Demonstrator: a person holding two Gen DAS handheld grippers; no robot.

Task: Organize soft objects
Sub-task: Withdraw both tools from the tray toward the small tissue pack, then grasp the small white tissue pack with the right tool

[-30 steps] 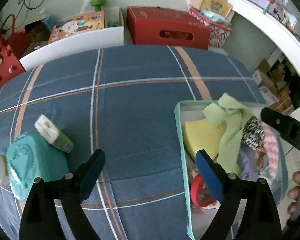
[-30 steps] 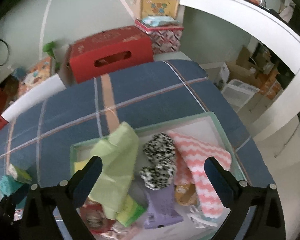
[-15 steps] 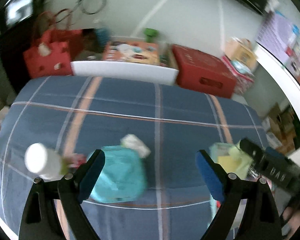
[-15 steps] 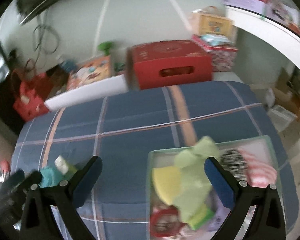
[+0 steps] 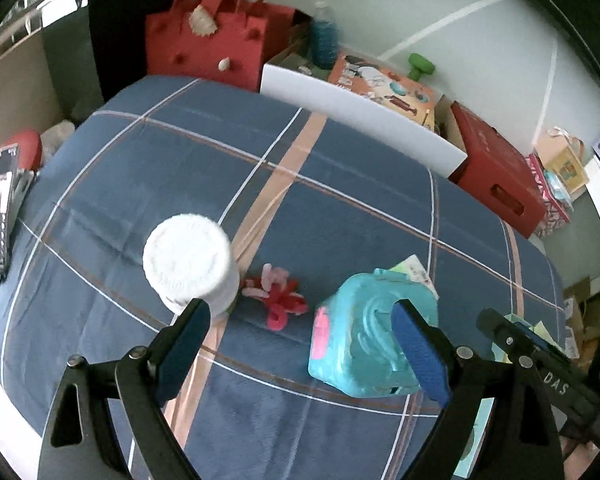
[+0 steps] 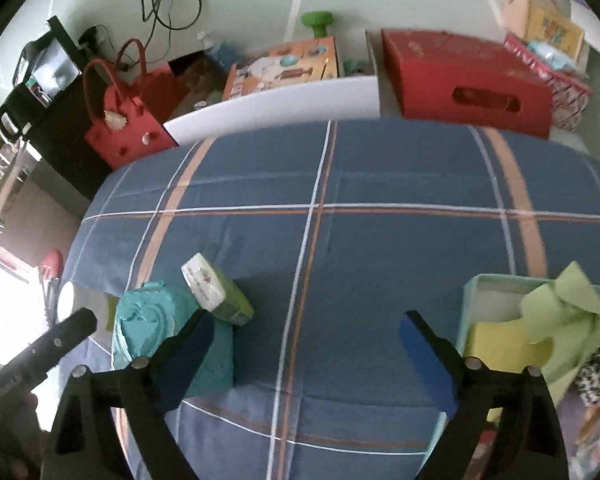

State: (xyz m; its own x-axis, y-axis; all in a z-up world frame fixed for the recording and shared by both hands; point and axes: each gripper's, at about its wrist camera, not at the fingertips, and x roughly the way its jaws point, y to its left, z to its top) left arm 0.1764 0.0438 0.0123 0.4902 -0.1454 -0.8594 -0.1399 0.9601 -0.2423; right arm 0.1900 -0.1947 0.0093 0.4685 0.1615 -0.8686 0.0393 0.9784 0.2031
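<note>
The left gripper [image 5: 300, 346] hangs over a blue plaid bed [image 5: 340, 216] with its fingers [image 5: 182, 342] wide apart and nothing between them. Just past its right finger, at about 3 o'clock in the left view, lies a teal wipes pack [image 5: 360, 340], with a small green-and-white packet [image 5: 414, 270] touching its far edge. A red and pink hair tie [image 5: 278, 294] lies near the middle, beside an upright white bottle [image 5: 190, 260] at 9 o'clock. The right gripper [image 6: 306, 344] also holds nothing; its fingers [image 6: 426, 354] stand wide but are closing over bare bedding. At 4 o'clock in the right view, a pale green box [image 6: 470, 300] holds a light green cloth [image 6: 564, 304] and a yellow sponge [image 6: 500, 344].
</note>
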